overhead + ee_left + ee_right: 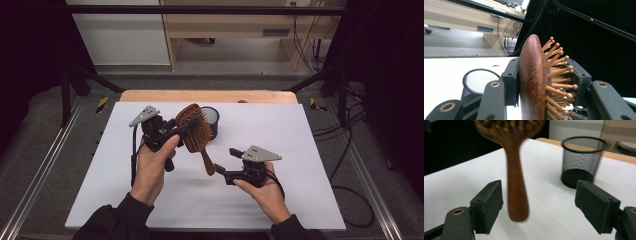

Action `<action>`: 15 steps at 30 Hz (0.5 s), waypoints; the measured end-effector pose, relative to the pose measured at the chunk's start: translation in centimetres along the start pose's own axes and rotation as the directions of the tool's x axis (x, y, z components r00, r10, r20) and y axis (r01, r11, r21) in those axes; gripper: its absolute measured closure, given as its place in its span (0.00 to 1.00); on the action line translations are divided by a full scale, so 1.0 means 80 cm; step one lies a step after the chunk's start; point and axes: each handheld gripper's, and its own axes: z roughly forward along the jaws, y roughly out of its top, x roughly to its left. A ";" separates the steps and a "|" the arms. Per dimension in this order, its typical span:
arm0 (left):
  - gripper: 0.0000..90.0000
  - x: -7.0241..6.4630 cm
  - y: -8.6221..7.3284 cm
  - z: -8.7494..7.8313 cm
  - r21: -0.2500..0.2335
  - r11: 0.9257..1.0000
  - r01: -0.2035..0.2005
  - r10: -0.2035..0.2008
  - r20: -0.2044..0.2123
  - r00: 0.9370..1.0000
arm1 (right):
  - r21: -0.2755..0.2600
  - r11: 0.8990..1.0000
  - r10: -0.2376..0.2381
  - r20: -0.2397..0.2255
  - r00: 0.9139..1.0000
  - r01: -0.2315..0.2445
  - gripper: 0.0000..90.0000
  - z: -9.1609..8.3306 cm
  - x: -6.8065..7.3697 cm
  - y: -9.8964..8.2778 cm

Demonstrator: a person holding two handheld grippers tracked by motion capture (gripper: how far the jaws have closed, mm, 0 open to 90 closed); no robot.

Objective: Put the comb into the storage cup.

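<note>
A brown wooden hairbrush [195, 127] hangs above the white table top [290, 135], head up and handle pointing down toward me. My left gripper [184, 128] is shut on its head. In the left gripper view the pads clamp the brush [531, 82] across its smooth back and its wooden bristles. My right gripper [225, 160] stands open just right of the handle's end. In the right gripper view the blurred handle [517, 185] hangs near the left pad [489, 205] without touching it, and the right pad is well clear.
A black mesh cup [212, 119] stands upright on the table behind the brush head; it appears as the cup [477, 81] left of the brush and as the cup [582, 160] at upper right. A wooden strip [207, 96] edges the table's far side.
</note>
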 end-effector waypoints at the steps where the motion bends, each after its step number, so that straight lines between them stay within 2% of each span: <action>1: 0.57 -0.001 0.002 0.000 -0.003 1.000 -0.002 0.002 0.000 1.000 | -0.002 1.000 0.002 0.007 1.000 -0.002 0.24 -0.004 -0.003 -0.002; 6: 0.57 -0.005 0.014 0.004 -0.011 1.000 -0.012 0.012 0.006 1.000 | -0.016 1.000 -0.017 0.069 0.997 0.018 0.20 -0.025 -0.021 -0.008; 11: 0.57 -0.012 0.030 0.010 -0.023 0.999 -0.024 0.025 0.007 1.000 | -0.032 0.999 -0.015 0.101 0.995 0.018 0.15 -0.052 -0.042 -0.013; 15: 0.57 -0.017 0.044 0.016 -0.041 0.998 -0.044 0.044 0.015 0.999 | -0.017 1.000 -0.019 0.111 0.994 0.021 0.13 -0.071 -0.050 -0.017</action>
